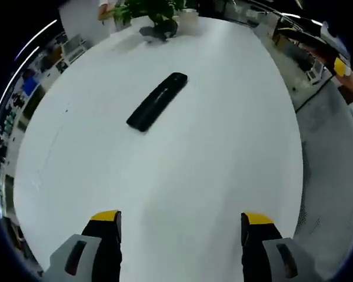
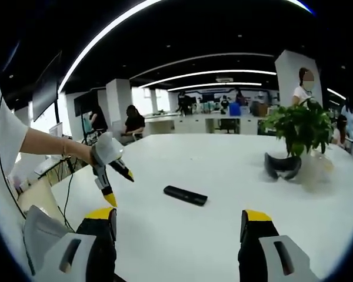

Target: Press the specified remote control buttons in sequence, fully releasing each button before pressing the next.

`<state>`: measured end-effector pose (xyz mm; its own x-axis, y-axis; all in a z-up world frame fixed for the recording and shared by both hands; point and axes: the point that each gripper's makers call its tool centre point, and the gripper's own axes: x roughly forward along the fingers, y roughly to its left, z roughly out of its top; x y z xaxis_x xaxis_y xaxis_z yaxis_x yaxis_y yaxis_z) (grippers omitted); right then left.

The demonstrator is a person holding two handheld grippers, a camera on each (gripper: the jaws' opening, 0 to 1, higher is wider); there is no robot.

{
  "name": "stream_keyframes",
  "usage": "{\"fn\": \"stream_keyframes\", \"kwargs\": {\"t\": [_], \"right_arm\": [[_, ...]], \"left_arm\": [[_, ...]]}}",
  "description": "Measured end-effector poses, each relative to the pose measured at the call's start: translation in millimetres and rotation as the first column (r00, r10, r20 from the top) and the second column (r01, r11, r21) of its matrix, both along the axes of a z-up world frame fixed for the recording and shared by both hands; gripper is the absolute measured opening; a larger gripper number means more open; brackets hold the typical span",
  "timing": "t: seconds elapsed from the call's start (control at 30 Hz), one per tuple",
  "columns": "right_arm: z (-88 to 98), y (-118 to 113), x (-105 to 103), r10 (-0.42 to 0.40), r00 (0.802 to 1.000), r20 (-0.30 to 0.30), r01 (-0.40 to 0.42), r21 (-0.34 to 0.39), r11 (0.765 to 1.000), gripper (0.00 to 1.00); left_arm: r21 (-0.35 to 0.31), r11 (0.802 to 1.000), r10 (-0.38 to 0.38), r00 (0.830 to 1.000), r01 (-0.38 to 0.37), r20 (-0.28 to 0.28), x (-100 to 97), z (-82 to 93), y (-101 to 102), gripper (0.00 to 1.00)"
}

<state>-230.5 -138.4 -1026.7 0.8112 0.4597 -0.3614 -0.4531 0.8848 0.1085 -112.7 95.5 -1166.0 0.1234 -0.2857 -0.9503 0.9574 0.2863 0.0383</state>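
Remote control is lying flat on the white table, a slim black bar resting well ahead of the left gripper and angling away toward the far side in the left gripper view. Nothing is touching it, and bare tabletop is surrounding it on every side. Both yellow-tipped jaws of the left gripper are standing wide apart at the bottom of that view, released and gripping nothing, hanging above the white surface. Beyond the remote, near the far edge of the table, a potted plant is sitting beside a dark curved object whose identity is unclear. In the right gripper view the remote control is showing as a small dark bar near the middle of the table, well apart from the right gripper, whose jaws are likewise spread wide and empty. From the left of that view the left gripper is reaching in, held by a hand on a bare forearm, its yellow-tipped jaws splayed apart and pointing down toward the table, short of the remote. The potted plant is standing to the right, with the dark curved object just in front of its base. People are sitting and standing in the office behind the table.
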Motion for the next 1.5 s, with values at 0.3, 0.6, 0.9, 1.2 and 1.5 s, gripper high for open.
{"fn": "stream_keyframes", "kwargs": {"t": [0.3,0.6,0.9,1.2,1.5], "right_arm": [[1.3,-8,8,-0.016,1.0,-0.002,0.016,-0.008,1.0,0.85],[-9.1,-12,12,-0.025,0.999,-0.032,0.024,-0.012,1.0,0.85],[-11.0,-13,22,-0.021,0.999,-0.04,0.02,-0.006,1.0,0.83],[-12.5,-11,25,-0.006,0.999,-0.045,0.006,-0.004,1.0,0.8],[-15.1,-9,21,-0.002,0.999,-0.051,0.002,0.004,1.0,0.78]], "left_arm": [[-0.02,0.999,-0.034,0.999,0.034,-0.006,38.4,-6.3,-29,0.79],[0.005,0.995,-0.099,0.995,0.099,-0.009,60.1,-21.0,-49,0.79],[0.043,0.988,-0.147,0.989,0.148,-0.025,74.3,-30.9,-57,0.75],[0.022,0.969,-0.246,0.968,0.247,-0.056,68.4,-29.6,-74,0.54],[0.041,0.937,-0.347,0.937,0.348,-0.035,57.5,-29.2,-79,0.05]]}}
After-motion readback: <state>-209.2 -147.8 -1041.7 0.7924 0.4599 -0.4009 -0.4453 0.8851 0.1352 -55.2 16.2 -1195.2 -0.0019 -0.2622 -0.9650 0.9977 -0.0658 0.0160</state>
